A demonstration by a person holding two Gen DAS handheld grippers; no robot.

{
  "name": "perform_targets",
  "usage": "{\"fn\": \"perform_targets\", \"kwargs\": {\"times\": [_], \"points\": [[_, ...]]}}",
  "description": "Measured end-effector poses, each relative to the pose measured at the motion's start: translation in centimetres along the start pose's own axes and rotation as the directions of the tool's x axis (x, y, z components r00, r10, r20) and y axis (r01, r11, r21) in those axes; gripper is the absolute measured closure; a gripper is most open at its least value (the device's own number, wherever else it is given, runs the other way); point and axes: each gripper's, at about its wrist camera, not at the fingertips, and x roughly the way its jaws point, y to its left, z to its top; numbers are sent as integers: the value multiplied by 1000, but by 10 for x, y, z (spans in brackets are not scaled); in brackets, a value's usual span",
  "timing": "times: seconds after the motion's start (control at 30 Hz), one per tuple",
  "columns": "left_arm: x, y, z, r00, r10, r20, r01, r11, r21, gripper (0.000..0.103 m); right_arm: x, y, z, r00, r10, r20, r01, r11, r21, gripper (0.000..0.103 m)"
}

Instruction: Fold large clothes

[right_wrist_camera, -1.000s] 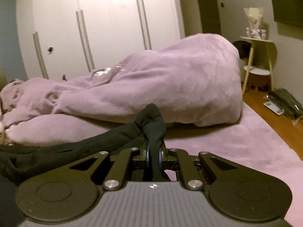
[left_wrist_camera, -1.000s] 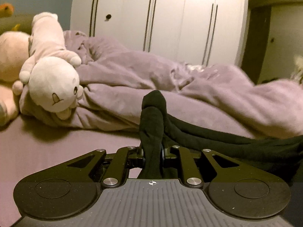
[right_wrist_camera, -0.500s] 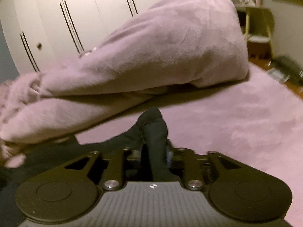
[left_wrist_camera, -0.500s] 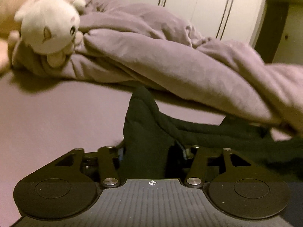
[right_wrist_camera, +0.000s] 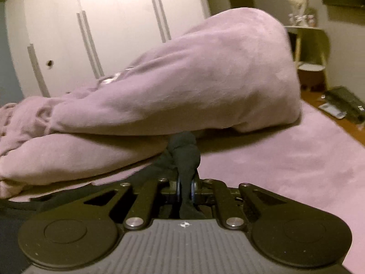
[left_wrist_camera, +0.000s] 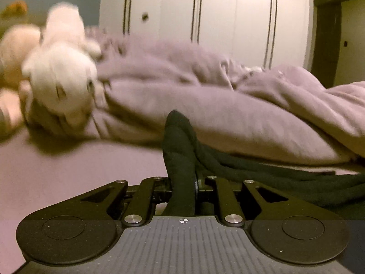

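The left gripper (left_wrist_camera: pixel 182 182) has its jaws closing, pads already pinching a thick fold of the black garment (left_wrist_camera: pixel 180 150), which bunches up above the fingers and trails off to the right across the mauve bed sheet (left_wrist_camera: pixel 68 173). The right gripper (right_wrist_camera: pixel 186 187) is clamped tight on another bunch of the black garment (right_wrist_camera: pixel 184 153). Beyond both lies a rumpled mauve duvet (right_wrist_camera: pixel 205 86), with a blurred white plush toy (left_wrist_camera: pixel 61 73) at the bed's left end and white wardrobe doors (left_wrist_camera: pixel 228 11) behind.

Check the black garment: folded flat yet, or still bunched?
Still bunched. The black garment stands up in a wad from the left gripper, trailing in ropey folds across the bed; another wad sits in the right gripper.
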Motion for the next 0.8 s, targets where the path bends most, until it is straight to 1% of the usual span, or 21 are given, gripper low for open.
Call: {"fn": "perform_targets", "kwargs": {"times": [0.07,0.1,0.13,0.17,0.2,0.23,0.3,0.33,0.37,0.4,0.43,0.47,0.5,0.53,0.6,0.63,0.67,0.7,0.73,0.77,0.8], "points": [[5,-12,1,997,83,-2,-83,996,40,64,16,2,-1,997,-42,-62,42,999,-2,94],[6,-15,1,993,118,-8,-118,991,56,63,23,1,-5,993,-67,-102,69,998,15,92],[3,-17,0,989,150,4,-149,986,69,64,25,0,-7,990,-76,-116,80,996,35,92],[-4,-17,0,986,162,34,-164,984,75,65,21,-1,-8,991,-86,-101,92,994,56,87],[-12,-18,0,985,163,66,-167,983,77,65,12,-1,-7,994,-92,-61,98,992,85,85],[-24,-20,0,986,140,90,-147,987,70,65,1,2,-5,997,-82,-12,82,992,98,84],[-48,-29,-3,995,-7,104,2,999,47,61,-25,17,-8,996,-40,77,33,995,91,80],[-56,-37,-6,991,-98,88,95,995,39,57,-35,27,-12,995,29,99,-38,995,93,80],[-57,-47,-9,984,-166,61,165,986,30,52,-40,38,-17,987,129,92,-138,986,98,76],[-54,-60,-13,971,-237,19,236,971,23,49,-41,50,-25,970,232,69,-238,965,108,74],[-47,-70,-17,965,-263,-6,263,964,24,47,-39,62,-33,947,316,49,-320,939,127,74],[-38,-82,-21,966,-258,-30,259,965,32,48,-32,73,-42,912,409,13,-406,902,144,75],[-27,-93,-25,969,-240,-61,243,969,47,49,-21,86,-50,883,468,-38,-458,877,148,77],[-15,-103,-28,971,-217,-99,224,972,68,49,-12,99,-59,883,462,-84,-451,884,127,76],[1,-113,-34,980,-153,-130,165,982,92,49,6,116,-71,902,408,-145,-409,912,20,77],[5,-113,-36,985,-132,-116,144,984,102,48,14,118,-74,921,357,-153,-367,929,-45,78],[9,-112,-38,990,-106,-95,117,986,119,43,20,114,-75,945,296,-142,-310,946,-92,81],[14,-108,-39,993,-77,-89,87,989,117,41,26,105,-72,959,253,-126,-267,958,-108,84],[17,-102,-42,993,-73,-90,82,992,100,36,31,91,-68,968,226,-112,-235,969,-79,85],[22,-94,-42,993,-76,-92,82,994,68,31,35,72,-60,975,201,-92,-204,979,-24,90],[26,-85,-43,993,-70,-94,73,997,31,29,38,54,-54,982,174,-73,-173,985,16,95]]}}
